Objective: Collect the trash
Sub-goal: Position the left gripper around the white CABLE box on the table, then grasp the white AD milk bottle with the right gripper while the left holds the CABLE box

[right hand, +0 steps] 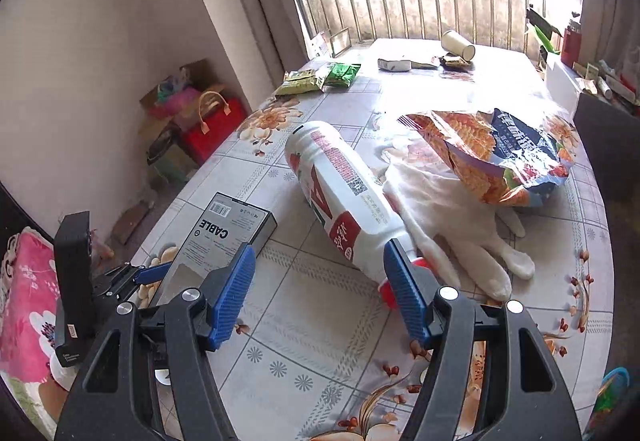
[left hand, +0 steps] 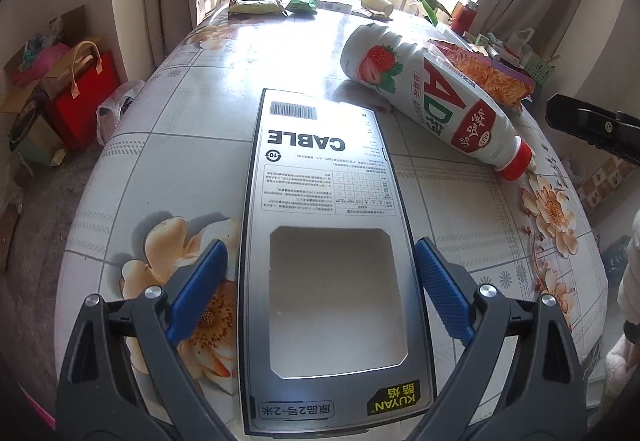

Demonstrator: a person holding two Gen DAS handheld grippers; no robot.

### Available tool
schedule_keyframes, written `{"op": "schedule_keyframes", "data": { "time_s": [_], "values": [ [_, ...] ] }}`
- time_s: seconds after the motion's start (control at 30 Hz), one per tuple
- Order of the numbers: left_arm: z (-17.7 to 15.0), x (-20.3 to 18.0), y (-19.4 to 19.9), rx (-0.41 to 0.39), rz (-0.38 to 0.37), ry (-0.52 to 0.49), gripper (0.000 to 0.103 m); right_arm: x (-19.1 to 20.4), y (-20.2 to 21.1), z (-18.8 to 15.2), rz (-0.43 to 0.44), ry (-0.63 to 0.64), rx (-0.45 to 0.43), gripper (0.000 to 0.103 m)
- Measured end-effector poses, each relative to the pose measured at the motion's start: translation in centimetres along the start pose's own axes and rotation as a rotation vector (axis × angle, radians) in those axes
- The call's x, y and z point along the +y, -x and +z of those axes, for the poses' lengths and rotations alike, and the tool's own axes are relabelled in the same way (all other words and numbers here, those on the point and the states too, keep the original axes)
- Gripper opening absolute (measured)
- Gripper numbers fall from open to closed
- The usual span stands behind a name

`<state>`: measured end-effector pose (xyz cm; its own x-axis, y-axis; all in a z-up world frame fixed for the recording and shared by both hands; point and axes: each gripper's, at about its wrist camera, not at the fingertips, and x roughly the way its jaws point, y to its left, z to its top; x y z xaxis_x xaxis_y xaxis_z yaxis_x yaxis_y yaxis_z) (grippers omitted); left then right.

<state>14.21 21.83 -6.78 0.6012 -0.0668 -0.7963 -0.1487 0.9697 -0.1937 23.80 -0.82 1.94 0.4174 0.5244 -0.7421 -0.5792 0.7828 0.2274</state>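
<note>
A flat grey box marked CABLE point(left hand: 320, 169) point(right hand: 228, 229) lies on the flowered table point(left hand: 192, 121). My left gripper point(left hand: 322, 244) straddles its near end, open, and the blue pads point(left hand: 200, 289) stand just off the box's sides. A white strawberry-drink bottle point(left hand: 432, 101) point(right hand: 344, 193) with a red cap lies on its side to the right of the box. An orange snack bag point(left hand: 484, 75) point(right hand: 500, 157) and a white glove point(right hand: 452, 217) lie beyond it. My right gripper point(right hand: 320, 249) hovers open over bare tabletop, and the bottle's cap shows just behind its right finger.
A paper cup point(right hand: 458, 43), green packets point(right hand: 320, 77) and a small carton point(right hand: 394, 63) lie at the table's far end by the window. A red bag point(right hand: 212, 125) and boxes stand on the floor at the left. Clutter lines the right side.
</note>
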Motion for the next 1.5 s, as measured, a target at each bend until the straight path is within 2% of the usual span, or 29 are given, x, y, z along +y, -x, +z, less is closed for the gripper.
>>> {"op": "schedule_keyframes", "data": {
  "time_s": [0.13, 0.23, 0.33, 0.5, 0.77, 0.93, 1.13, 1.27, 1.5],
  "values": [
    [0.1, 0.9, 0.2, -0.008, -0.015, 0.02, 0.09, -0.4, -4.2, 2.5, -0.112, 0.034, 0.043, 0.065],
    [0.0, 1.1, 0.2, -0.014, -0.021, 0.015, 0.09, -1.3, -7.0, 3.4, -0.155, 0.03, 0.099, 0.066],
    [-0.1, 1.1, 0.2, -0.02, -0.02, 0.006, 0.09, -2.0, -8.7, 3.5, -0.137, 0.012, 0.124, 0.067],
    [-0.2, 1.0, 0.2, -0.034, -0.015, -0.009, 0.09, -1.2, -9.1, 2.9, -0.14, 0.031, 0.143, 0.066],
    [0.2, 1.0, -0.1, -0.036, -0.005, -0.003, 0.09, 0.9, -6.7, 0.1, -0.157, 0.088, 0.153, 0.064],
    [0.3, 0.7, -0.2, -0.031, 0.005, -0.011, 0.09, 0.3, -3.7, -3.2, -0.117, 0.025, 0.159, 0.065],
    [-0.3, -0.4, 0.0, -0.024, 0.0, -0.038, 0.09, -1.6, -0.1, -7.5, -0.036, -0.128, 0.176, 0.065],
    [-0.6, -1.2, 0.0, -0.016, -0.002, -0.059, 0.09, -3.1, 1.7, -9.4, 0.001, -0.213, 0.152, 0.066],
    [-0.8, -1.7, 0.0, -0.003, 0.005, -0.073, 0.09, -8.5, 2.6, -11.6, 0.214, -0.522, 0.12, 0.066]
  ]
}}
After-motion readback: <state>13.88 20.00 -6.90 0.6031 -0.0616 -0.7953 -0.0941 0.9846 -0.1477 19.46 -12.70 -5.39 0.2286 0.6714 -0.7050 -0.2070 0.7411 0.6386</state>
